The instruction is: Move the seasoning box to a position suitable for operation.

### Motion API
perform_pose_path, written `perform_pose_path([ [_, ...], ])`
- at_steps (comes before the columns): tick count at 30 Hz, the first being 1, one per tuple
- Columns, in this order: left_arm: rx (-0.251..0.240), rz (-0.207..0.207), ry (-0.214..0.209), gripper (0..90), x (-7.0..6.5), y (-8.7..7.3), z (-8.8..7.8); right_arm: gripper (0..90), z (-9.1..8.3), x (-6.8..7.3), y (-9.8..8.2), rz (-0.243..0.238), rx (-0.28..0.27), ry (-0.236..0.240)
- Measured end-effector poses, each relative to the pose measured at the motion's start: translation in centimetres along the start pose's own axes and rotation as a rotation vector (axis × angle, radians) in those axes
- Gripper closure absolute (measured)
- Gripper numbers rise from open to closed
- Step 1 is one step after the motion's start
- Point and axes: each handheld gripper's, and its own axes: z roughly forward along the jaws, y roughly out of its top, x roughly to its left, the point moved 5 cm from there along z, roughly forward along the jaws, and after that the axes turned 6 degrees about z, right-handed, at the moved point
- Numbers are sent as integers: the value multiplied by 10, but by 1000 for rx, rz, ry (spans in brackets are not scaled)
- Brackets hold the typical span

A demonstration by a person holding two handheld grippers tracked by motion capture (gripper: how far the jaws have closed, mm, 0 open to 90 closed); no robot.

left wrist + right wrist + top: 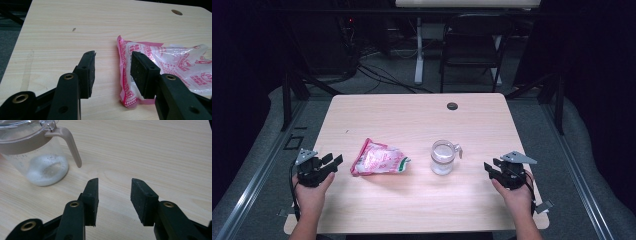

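Wooden table (412, 120): pink bag (379, 160) just beside the open left tool (333, 161).

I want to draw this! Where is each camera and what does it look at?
High view: above the table, looking forward and down; forearms, left gripper, right gripper.
Left gripper view: rides that gripper, facing the pink bag, also seen from above.
Right gripper view: faces bare wood beside the jug, shared too.
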Motion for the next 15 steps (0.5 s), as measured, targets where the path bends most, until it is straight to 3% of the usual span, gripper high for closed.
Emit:
perform_pose_path([
  [4,1,0,-12,559,-3,0,0,599,2,5,2,-5,-6,9],
  [11,12,45,-28,566,-10,-4,-6,618,9,23,10,-29,1,77],
  [15,5,46,-29,569,-12,-6,-11,626,12,31,12,-51,4,95],
])
